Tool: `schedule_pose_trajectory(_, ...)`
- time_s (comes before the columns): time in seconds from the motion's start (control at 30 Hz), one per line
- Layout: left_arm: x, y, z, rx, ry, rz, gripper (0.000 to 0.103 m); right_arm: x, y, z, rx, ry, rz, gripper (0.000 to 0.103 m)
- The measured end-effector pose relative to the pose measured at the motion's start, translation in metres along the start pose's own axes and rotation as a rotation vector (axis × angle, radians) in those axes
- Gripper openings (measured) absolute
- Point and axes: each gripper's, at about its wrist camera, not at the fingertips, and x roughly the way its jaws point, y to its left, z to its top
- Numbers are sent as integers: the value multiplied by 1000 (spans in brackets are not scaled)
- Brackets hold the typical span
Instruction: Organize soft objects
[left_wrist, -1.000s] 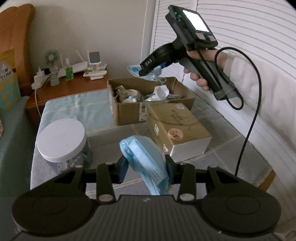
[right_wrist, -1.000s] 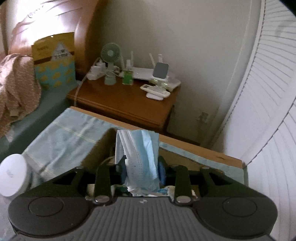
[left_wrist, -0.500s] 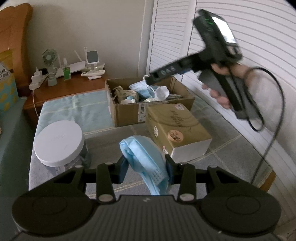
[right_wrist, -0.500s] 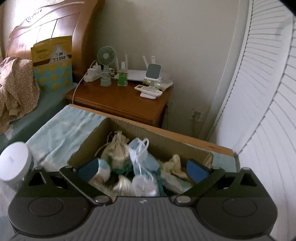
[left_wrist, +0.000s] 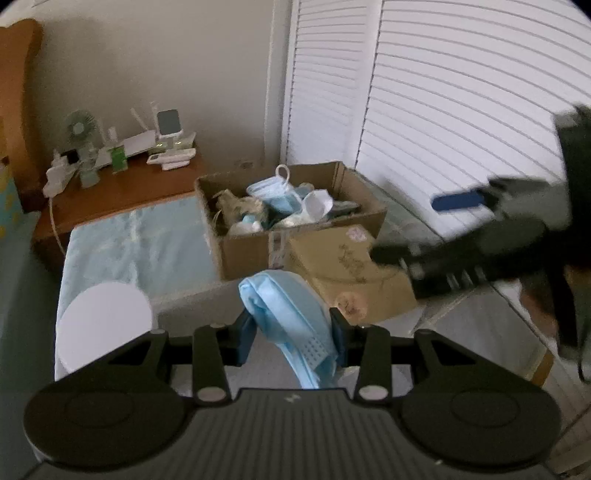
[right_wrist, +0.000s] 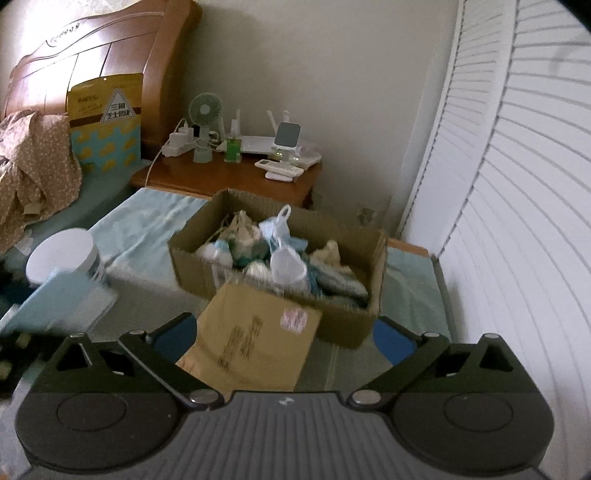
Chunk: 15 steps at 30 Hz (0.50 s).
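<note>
My left gripper (left_wrist: 291, 334) is shut on a folded blue face mask (left_wrist: 286, 314), held above the table short of the boxes. An open cardboard box (left_wrist: 314, 242) behind it holds several masks and soft items, with a blue mask (left_wrist: 275, 192) on top. In the right wrist view that same open box (right_wrist: 343, 321) sits ahead, its mask pile (right_wrist: 280, 254) inside. My right gripper (right_wrist: 282, 341) stands wide open with nothing between its blue pads, above a closed brown parcel (right_wrist: 255, 350). It also shows blurred at the right of the left wrist view as the right gripper (left_wrist: 424, 229).
A closed brown parcel (left_wrist: 351, 269) lies in front of the open box. A white-lidded jar (left_wrist: 105, 325) stands at the left on the light blue cloth (left_wrist: 140, 243). A wooden nightstand (right_wrist: 229, 177) with a fan and gadgets is behind. White louvred doors (right_wrist: 517, 184) run along the right.
My right gripper opened and let its blue mask drop into the open box, then drew back and to the right. My left gripper kept its mask and drifted slightly.
</note>
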Motion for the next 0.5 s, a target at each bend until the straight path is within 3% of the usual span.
schedule_pose_trajectory(0.5, 58, -31, 85, 85, -12, -107, 40, -38, -4, -40, 60, 2, -22, 103)
